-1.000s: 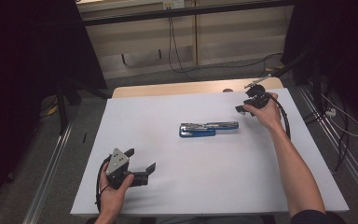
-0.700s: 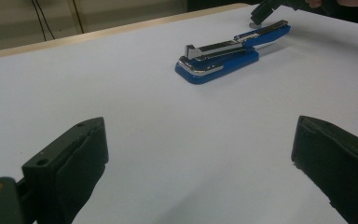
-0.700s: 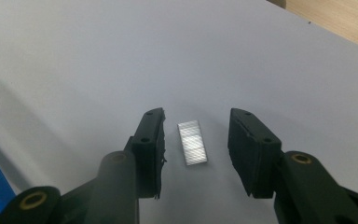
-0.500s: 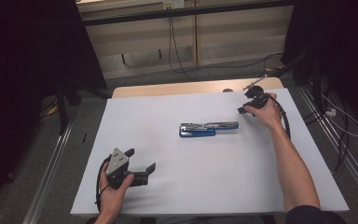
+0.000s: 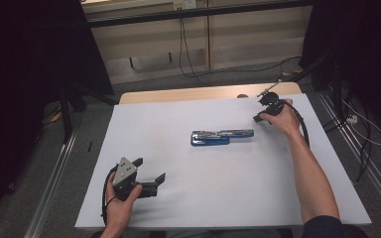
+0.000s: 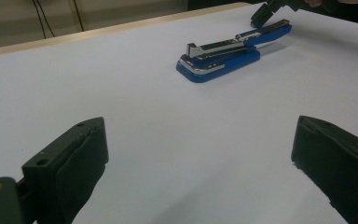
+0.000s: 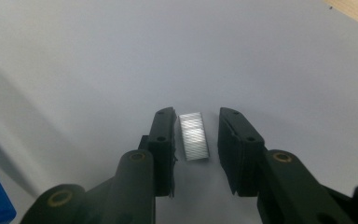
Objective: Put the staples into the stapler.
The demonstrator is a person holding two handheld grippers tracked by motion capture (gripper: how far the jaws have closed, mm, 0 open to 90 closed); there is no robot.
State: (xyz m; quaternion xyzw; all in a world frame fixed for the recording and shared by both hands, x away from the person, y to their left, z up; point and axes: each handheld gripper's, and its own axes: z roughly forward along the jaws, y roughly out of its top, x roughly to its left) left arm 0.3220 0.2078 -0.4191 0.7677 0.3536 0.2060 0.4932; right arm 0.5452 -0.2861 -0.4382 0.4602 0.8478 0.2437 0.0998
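- Right gripper (image 7: 196, 140) straddled the staples (image 7: 193, 137), jaws just closing, not yet pressing.
- Left gripper (image 5: 146, 173) rested released, well apart from the stapler (image 5: 222, 137).

Overhead view, two low gripper views

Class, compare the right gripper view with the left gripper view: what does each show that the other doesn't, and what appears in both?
Right gripper view: a silver strip of staples lying on the table between the right gripper fingers, which have just been closing on it with gaps left on both sides.

Left gripper view: the whole blue stapler, swung open, and the left gripper fingers standing wide apart.

Both: the white table and some blue of the stapler.
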